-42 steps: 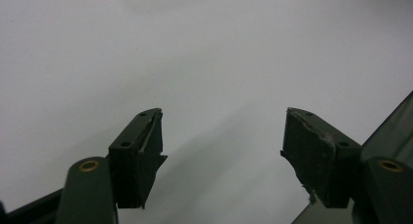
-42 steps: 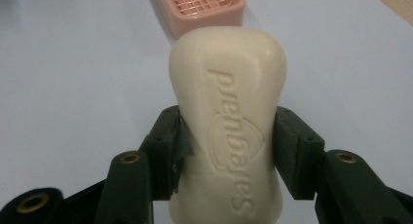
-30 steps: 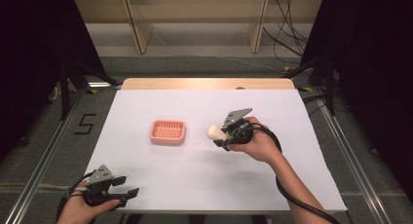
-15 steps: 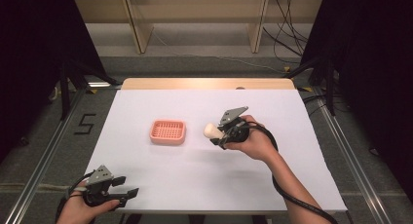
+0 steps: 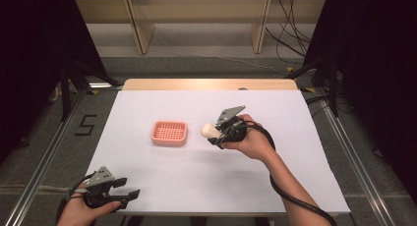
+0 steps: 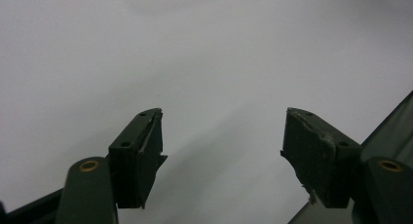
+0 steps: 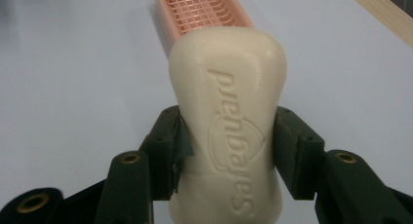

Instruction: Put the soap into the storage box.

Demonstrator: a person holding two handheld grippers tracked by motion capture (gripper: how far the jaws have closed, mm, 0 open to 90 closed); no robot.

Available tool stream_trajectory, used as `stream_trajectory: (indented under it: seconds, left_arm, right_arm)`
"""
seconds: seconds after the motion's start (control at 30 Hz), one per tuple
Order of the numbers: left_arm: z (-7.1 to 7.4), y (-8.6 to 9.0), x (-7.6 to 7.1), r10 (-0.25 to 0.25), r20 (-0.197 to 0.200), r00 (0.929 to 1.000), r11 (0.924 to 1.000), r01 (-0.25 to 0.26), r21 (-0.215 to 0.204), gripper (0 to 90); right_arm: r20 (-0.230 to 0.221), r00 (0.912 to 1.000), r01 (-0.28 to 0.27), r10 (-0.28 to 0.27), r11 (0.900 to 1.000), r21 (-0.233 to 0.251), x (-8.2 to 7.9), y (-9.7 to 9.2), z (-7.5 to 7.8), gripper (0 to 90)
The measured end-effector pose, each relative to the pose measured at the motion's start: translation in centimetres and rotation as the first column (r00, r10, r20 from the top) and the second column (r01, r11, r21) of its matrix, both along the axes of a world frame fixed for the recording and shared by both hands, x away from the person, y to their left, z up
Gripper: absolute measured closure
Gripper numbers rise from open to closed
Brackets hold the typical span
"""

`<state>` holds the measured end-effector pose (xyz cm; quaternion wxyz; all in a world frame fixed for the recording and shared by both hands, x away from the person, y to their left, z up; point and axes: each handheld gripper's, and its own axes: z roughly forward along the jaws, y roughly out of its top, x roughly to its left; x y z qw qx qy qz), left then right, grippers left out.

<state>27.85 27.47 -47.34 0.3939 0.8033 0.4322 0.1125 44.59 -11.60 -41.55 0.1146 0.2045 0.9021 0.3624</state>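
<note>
The right hand-held gripper (image 5: pixel 216 132) is clamped on a cream bar of soap (image 5: pixel 209 130), and in the right gripper view the two black pads squeeze the soap's (image 7: pixel 228 126) sides, embossed lettering facing up, the bar sticking out well past the fingertips. Held clear above the white surface (image 5: pixel 275 113), the soap sits just beside the pink soap dish (image 5: pixel 169 133), off that dish's right edge in the high view, with a small gap between them. From the right hand-held gripper's (image 7: pixel 226 151) own camera, the dish (image 7: pixel 199 9) lies straight ahead beyond the bar's far end, its slatted grid bare. Now to the left hand-held gripper (image 5: pixel 129 190): well apart from the dish, down near the surface's front edge, lying low. Its jaws stand wide apart in the left gripper view, and the gripper (image 6: pixel 221 136) has nothing between the pads but plain white surface (image 6: pixel 204 53).
</note>
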Motion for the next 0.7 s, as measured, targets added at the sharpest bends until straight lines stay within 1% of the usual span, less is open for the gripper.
stream_trajectory:
  seconds: [0.03,0.07,0.1,0.13,0.2,0.3,0.37,0.43,0.47,0.5,0.57,0.63,0.7]
  left_arm:
    - [0.0,0.0,0.0,0.001,0.002,1.0,1.0,-0.001,-0.001,30.7]
    - [0.0,0.0,0.0,0.001,0.003,1.0,1.0,-0.001,-0.003,30.7]
    - [0.0,0.0,0.0,0.003,0.003,1.0,1.0,-0.003,-0.004,30.7]
    - [0.0,0.0,0.0,0.002,0.005,1.0,1.0,-0.002,-0.004,30.7]
    - [0.0,0.0,0.0,0.001,0.002,1.0,1.0,-0.001,-0.001,30.7]
    - [0.0,0.0,0.0,0.003,0.003,1.0,1.0,-0.003,-0.006,30.7]
    - [0.0,0.0,0.0,0.003,0.004,1.0,1.0,-0.003,-0.006,30.7]
    - [0.0,0.0,0.0,0.003,0.006,1.0,1.0,-0.003,-0.006,30.7]
    - [0.0,0.0,0.0,0.003,0.004,1.0,1.0,-0.003,-0.005,30.7]
    - [0.0,0.0,0.0,0.005,0.008,1.0,1.0,-0.005,-0.005,30.7]
    - [0.0,0.0,0.0,0.003,0.004,1.0,1.0,-0.003,-0.007,30.7]
    - [0.0,0.1,0.1,-0.005,0.001,1.0,1.0,0.005,0.006,30.7]
    - [0.0,0.0,0.1,-0.005,0.001,1.0,1.0,0.005,0.005,30.7]
  right_arm:
    - [0.008,0.9999,-0.01,0.01,0.9999,0.009,0.1,0.1,0.0,50.4]
    - [0.014,0.9999,-0.009,0.009,1.0,0.003,0.2,0.2,0.0,50.5]
    - [0.006,0.9999,-0.012,0.012,0.9999,0.003,0.2,0.3,0.1,50.5]
    - [0.009,1.0,-0.004,0.004,1.0,0.006,0.1,0.4,0.1,50.5]
    - [0.016,0.9997,-0.016,0.016,0.9999,0.0,0.3,0.5,0.1,50.5]
    - [0.014,0.9998,-0.011,0.011,0.9999,0.006,0.3,0.7,0.2,50.5]
    - [0.016,0.9996,-0.022,0.022,0.9998,0.002,0.4,0.7,0.2,50.5]
    - [0.017,0.9997,-0.015,0.015,0.9999,0.007,0.4,0.9,0.2,50.5]
    - [0.006,1.0,-0.005,0.005,1.0,0.0,0.4,0.9,0.3,50.5]
    - [0.009,0.9999,-0.013,0.013,0.9999,0.002,0.4,1.0,0.2,50.5]
    - [0.013,0.9999,-0.006,0.006,0.9999,0.009,0.5,1.1,0.2,50.5]
    - [0.012,0.9998,-0.015,0.015,0.9999,0.001,0.6,1.1,0.3,50.5]
    - [0.026,0.9994,-0.024,0.024,0.9997,0.003,0.7,1.3,0.2,50.5]
